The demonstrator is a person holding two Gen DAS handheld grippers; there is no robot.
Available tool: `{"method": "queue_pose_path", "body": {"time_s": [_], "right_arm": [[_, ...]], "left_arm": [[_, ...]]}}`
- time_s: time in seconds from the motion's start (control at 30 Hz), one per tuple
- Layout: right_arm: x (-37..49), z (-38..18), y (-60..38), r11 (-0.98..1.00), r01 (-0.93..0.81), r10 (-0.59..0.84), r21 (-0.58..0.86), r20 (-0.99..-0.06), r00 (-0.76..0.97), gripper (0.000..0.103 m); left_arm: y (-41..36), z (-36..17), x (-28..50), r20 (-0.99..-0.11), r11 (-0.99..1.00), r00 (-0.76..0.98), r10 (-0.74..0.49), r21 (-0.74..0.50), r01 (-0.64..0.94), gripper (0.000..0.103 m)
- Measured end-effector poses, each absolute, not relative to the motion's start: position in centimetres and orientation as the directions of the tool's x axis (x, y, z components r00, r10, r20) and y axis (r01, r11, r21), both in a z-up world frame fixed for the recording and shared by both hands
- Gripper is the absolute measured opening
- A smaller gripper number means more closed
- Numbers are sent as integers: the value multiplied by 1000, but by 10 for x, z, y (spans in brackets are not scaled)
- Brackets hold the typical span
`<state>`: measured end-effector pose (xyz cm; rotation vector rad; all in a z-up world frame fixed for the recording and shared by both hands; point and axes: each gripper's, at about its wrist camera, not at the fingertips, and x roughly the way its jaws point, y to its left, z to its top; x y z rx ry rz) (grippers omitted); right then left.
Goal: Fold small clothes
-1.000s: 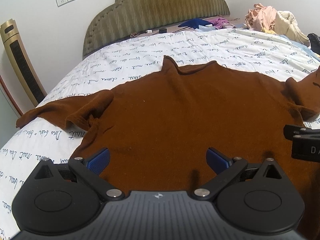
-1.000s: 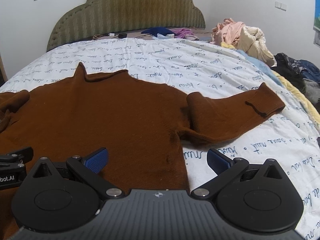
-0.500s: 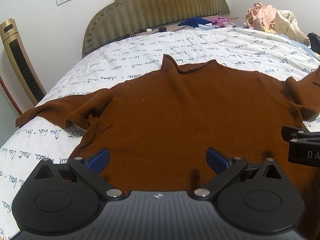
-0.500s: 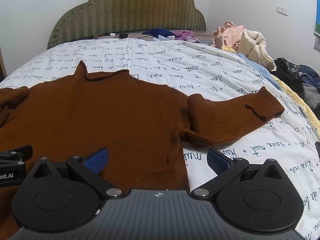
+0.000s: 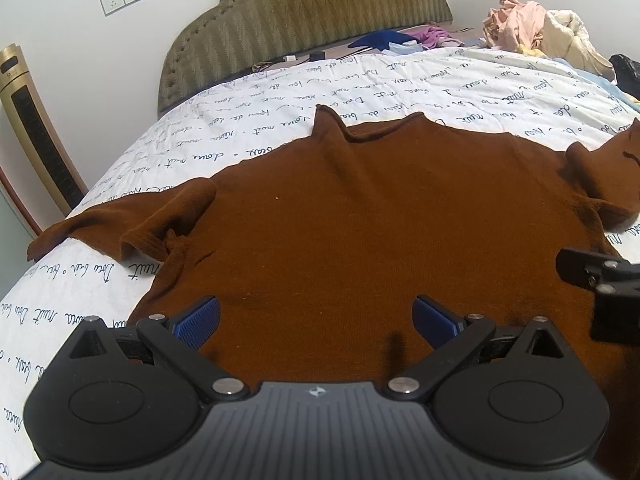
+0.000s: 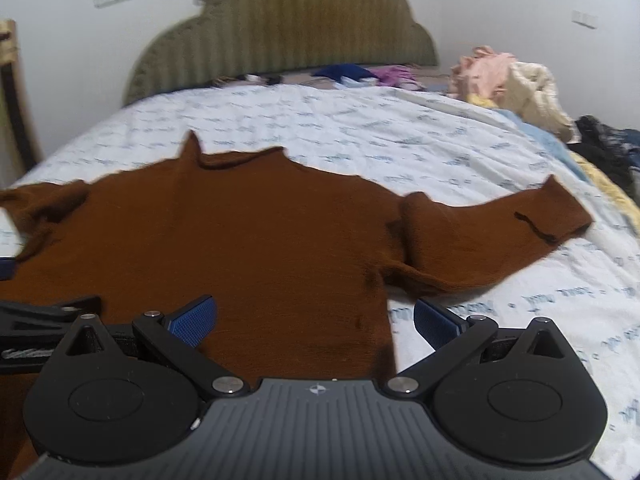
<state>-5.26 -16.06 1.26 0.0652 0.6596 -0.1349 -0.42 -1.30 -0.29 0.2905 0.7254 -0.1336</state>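
A brown knit sweater (image 5: 360,220) lies flat on the bed, neck toward the headboard, both sleeves spread outward. Its left sleeve (image 5: 120,220) is bunched near the bed's left edge; its right sleeve (image 6: 500,236) stretches out to the right. My left gripper (image 5: 316,316) hovers open over the sweater's lower left body, nothing between its blue pads (image 5: 198,316). My right gripper (image 6: 316,316) is open above the lower right body and side seam, empty. Each gripper shows at the edge of the other's view.
The bed (image 5: 440,80) has a white sheet with script print and a green headboard (image 5: 304,16). A clothes pile (image 6: 508,80) sits at the far right, dark garments (image 6: 608,144) beside it. A gold tower appliance (image 5: 36,128) stands left of the bed.
The right gripper has risen and drawn back, so its view is blurred and more of the sweater shows. The left gripper has barely shifted. Both stay open.
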Motion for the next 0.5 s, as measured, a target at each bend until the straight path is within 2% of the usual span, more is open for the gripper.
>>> {"method": "queue_pose_path", "body": {"time_s": [0.37,0.5], "right_arm": [[-64,21,-168,992,103,-45,75,-550,834,103],[-63,21,-176,990,86,-8,114,-557,830,103]], "left_arm": [[-14,-10,7,-679,957,734,-22,198,212,103],[-13,-12,15,-690,962,723,-33,175,210,103]]}}
